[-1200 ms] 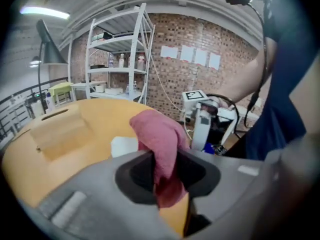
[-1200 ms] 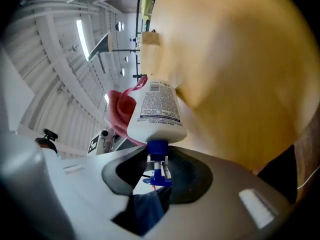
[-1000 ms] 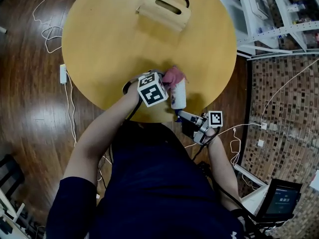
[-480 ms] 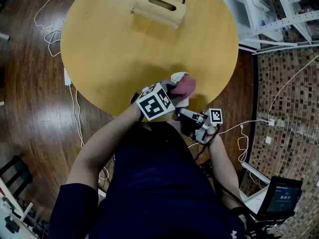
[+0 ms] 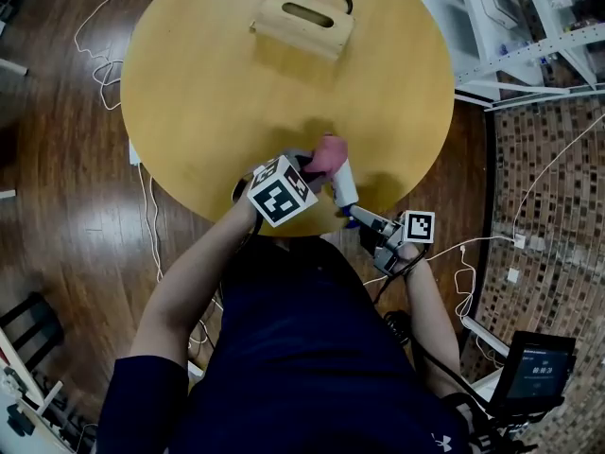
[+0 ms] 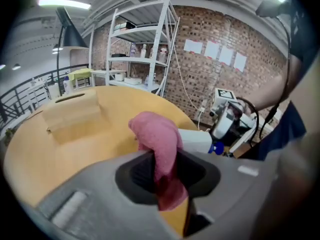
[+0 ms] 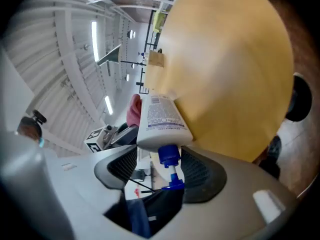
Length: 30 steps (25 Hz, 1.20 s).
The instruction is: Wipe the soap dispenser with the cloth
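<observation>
Mid-wipe imo: left gripper [image 6: 165, 168] has its jaws pinched on the pink cloth [image 5: 328, 151], pressed vs the dispenser [image 5: 342, 183] tipped at the worktop's [image 5: 217, 93] near edge. Right gripper [image 7: 167, 171] jaws have just been opening, now wide-ish w/ the blue pump [image 7: 170, 156] between, not squeezed. Next prob needs a re-grip. Soap level: can't tell. Box [image 5: 302, 22] at the far edge, contents hidden.

The left tool [image 6: 165, 171] pinches a pink cloth [image 6: 157, 139] lying against the white soap dispenser [image 6: 197, 140].

Ceiling strip lamp [image 6: 62, 4] gives even, moderate light; both gripper views show fisheye distortion, dark corners and a blurred foreground.
</observation>
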Available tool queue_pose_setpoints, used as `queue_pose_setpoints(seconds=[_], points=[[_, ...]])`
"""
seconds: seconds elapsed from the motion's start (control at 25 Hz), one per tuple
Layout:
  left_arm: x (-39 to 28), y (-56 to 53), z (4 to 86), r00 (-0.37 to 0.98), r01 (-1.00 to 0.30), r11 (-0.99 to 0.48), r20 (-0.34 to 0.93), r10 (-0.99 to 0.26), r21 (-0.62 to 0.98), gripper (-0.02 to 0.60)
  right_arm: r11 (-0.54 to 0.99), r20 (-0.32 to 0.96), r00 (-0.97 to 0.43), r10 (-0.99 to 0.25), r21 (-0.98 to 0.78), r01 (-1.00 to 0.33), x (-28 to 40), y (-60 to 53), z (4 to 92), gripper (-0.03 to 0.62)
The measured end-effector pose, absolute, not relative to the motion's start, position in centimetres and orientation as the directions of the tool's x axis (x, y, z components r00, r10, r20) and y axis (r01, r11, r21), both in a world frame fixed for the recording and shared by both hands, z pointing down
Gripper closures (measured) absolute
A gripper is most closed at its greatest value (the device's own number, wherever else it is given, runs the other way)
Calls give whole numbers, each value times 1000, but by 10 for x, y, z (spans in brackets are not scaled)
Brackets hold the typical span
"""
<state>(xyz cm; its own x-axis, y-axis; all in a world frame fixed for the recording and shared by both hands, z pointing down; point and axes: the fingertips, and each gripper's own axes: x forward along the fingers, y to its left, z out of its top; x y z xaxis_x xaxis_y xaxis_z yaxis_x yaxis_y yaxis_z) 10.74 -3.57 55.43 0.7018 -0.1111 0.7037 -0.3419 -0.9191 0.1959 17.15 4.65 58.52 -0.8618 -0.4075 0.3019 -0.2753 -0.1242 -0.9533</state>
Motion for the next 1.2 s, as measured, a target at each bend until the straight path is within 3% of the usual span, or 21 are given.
queue_pose_setpoints(seconds=[0.2,0.36,0.48,0.64,0.72,0.8,0.84,1.0,1.12,1.2], points=[[145,-30,564,688,-272,-953,720,-97,131,488,75,542,-708,-453,-768,-636,213,25,575,326],[168,-40,570,687,-278,-947,722,-79,160,488,255,670,-560,-488,-504,-825,229,11,564,256],[170,-42,578,674,-276,-946,736,-62,173,488,300,686,-553,-473,-465,-833,226,-3,570,243],[148,-42,555,703,-330,-925,703,-109,187,488,428,744,-490,-455,-300,-853,228,-25,583,415],[130,-44,541,701,-360,-919,698,-149,164,488,521,797,-404,-450,-133,-843,228,-35,588,411],[110,-45,528,686,-392,-911,701,-195,130,488,498,809,-348,-473,-81,-863,233,-44,584,270],[101,-46,522,681,-410,-905,700,-217,117,488,454,808,-339,-482,-100,-885,237,-46,580,264],[73,-41,502,684,-469,-875,676,-275,119,488,457,905,-274,-327,-103,-884,246,-26,600,263],[62,-35,500,687,-498,-856,666,-292,138,488,520,953,-152,-264,8,-854,250,-29,621,350],[62,-30,502,691,-500,-853,663,-287,152,488,566,962,-105,-254,60,-822,246,-38,622,375]])
